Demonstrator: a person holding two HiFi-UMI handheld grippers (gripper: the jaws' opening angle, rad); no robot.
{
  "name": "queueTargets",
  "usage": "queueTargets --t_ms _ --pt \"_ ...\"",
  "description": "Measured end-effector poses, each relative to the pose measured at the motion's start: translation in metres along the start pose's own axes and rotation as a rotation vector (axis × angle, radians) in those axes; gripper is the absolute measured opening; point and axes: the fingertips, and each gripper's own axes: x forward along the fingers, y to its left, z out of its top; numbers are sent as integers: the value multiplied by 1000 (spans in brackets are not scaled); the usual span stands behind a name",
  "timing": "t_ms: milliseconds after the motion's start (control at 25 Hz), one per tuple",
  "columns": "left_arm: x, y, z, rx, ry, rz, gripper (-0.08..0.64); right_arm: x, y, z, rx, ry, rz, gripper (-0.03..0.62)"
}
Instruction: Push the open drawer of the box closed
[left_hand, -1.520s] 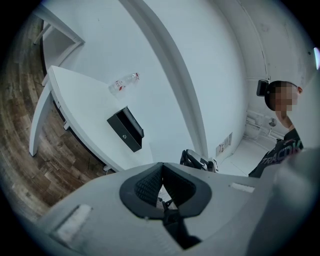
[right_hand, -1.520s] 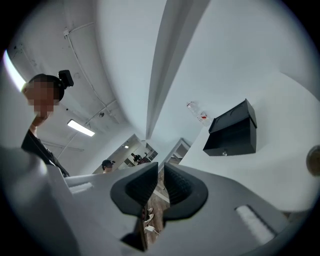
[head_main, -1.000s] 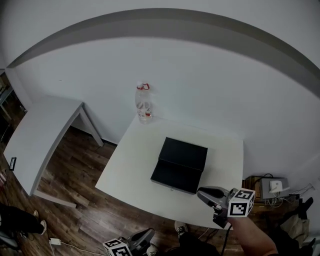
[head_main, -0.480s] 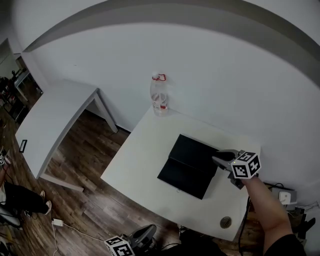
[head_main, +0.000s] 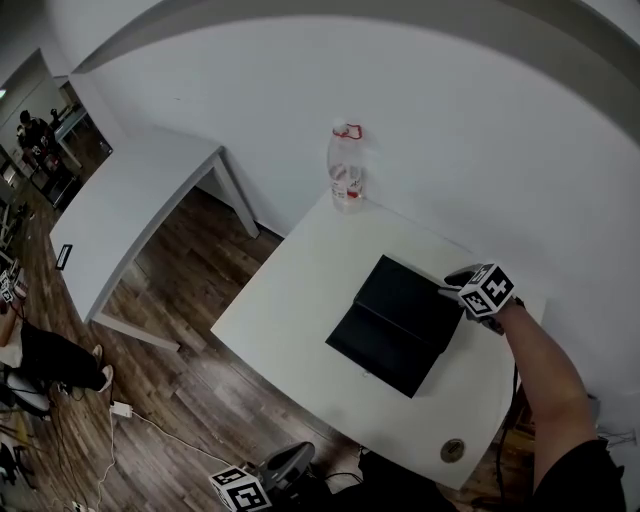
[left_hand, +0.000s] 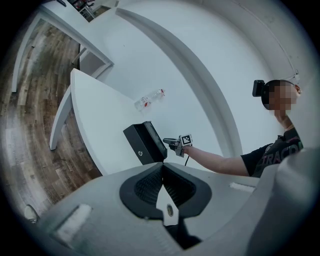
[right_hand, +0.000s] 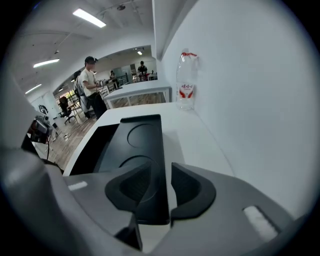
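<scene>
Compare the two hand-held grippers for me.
Left hand-held gripper: jaws together, empty. Right hand-held gripper: jaws opening, with an edge of the black box between them. The left hangs off the near side of the table; the right is at the box. Both carry marker cubes.

A clear water bottle (head_main: 346, 172) stands at the far edge of the white table (head_main: 290, 300), a second table (head_main: 140, 215) nearby on the wooden floor (head_main: 190, 290).

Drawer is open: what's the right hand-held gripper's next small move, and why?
Probably clamp the right hand-held gripper on the rear edge of the box to brace it: its opening jaws straddle that edge, the drawer juts out, and the left hand-held gripper hangs shut away from the table.
</scene>
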Motion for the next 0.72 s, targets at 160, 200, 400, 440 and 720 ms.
queueTargets --t_ms 160,200,400,440,720 --pt "4 2 -5 1 -3 23 3 17 -7 -3 -18 32 33 130" --pt "5 2 -6 0 -3 27 3 20 -8 -3 -13 34 41 129" --pt "8 2 -12 -3 1 37 3 26 -4 -3 -10 50 98 106" --pt "9 3 -13 -1 3 38 3 26 -2 -3 -15 53 108 98" --pt "23 7 -20 70 80 58 3 28 2 -2 -68 84 130 71"
